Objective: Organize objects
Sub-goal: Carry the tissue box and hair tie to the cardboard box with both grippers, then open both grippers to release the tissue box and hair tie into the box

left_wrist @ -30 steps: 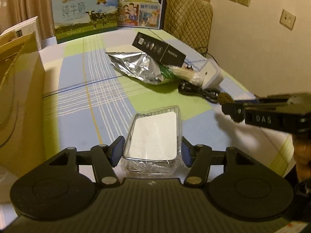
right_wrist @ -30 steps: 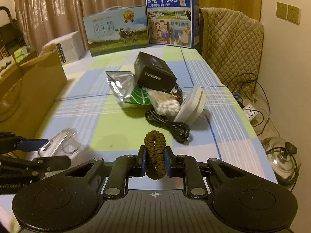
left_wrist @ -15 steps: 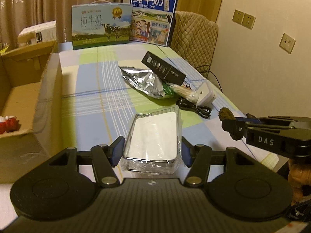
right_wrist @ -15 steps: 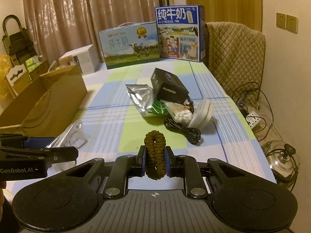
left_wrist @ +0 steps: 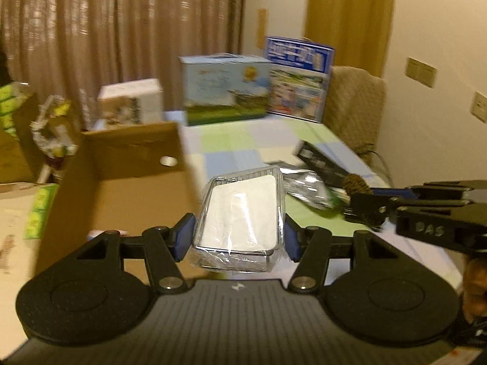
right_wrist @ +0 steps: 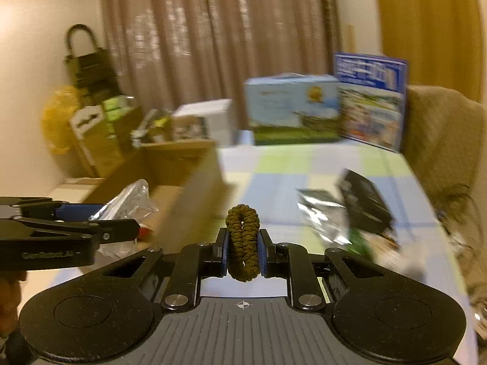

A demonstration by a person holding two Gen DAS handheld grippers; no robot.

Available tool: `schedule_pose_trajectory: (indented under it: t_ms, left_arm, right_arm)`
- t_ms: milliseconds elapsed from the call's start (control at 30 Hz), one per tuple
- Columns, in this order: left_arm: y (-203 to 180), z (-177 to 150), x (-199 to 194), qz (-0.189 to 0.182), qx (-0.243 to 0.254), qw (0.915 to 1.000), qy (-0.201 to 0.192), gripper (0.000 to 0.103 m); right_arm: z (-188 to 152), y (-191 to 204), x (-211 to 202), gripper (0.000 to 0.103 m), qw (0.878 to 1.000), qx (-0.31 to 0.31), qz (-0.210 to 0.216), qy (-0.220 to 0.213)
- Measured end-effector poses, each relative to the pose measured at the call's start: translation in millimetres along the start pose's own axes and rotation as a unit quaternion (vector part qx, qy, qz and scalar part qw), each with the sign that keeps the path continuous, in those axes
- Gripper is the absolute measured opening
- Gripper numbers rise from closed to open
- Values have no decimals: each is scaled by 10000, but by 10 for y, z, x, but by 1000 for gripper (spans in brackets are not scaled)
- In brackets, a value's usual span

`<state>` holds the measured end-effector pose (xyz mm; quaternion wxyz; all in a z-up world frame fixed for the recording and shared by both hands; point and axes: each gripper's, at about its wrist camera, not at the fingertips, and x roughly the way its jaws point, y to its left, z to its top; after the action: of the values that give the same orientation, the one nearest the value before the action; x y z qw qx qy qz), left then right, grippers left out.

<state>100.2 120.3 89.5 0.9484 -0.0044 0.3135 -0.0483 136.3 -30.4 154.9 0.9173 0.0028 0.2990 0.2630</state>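
Moved: both grippers up off the checked tablecloth, toward the open brown cardboard box (left_wrist: 121, 182).
Left gripper (left_wrist: 239, 237): half-open, clamping clear plastic-wrapped white packet (left_wrist: 243, 213), beside box rim, probably for dropping in.
Right gripper (right_wrist: 243, 252): pinched tight on brown braided hair tie (right_wrist: 243, 243), right of box.

A home dining room: checked tablecloth (right_wrist: 304, 164), milk gift cartons (right_wrist: 292, 109) at the table's far edge, quilted chair (left_wrist: 353, 103), curtains (left_wrist: 121, 30).

To my left the cardboard box (left_wrist: 127, 182) stands open on top, its near wall in my way. To my right, the foil bag (right_wrist: 322, 216) and black box (right_wrist: 365, 203) crowd the table (right_wrist: 274, 176).
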Motion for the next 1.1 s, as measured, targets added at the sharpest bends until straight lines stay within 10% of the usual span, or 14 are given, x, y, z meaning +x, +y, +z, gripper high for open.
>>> schedule_pose_trajectory:
  t_ms: [367, 600, 1100]
  left_arm:
    - [1086, 86, -31, 698, -353, 9969, 93, 54]
    - [1315, 13, 121, 661, -594, 9960, 89, 74]
    - [1501, -123, 14, 879, -737, 9934, 3, 74]
  right_arm:
    - [277, 596, 681, 16, 9980, -155, 555, 247]
    - [311, 697, 943, 16, 9968, -82, 701, 376]
    - [272, 837, 1098, 27, 9924, -19, 1099, 562]
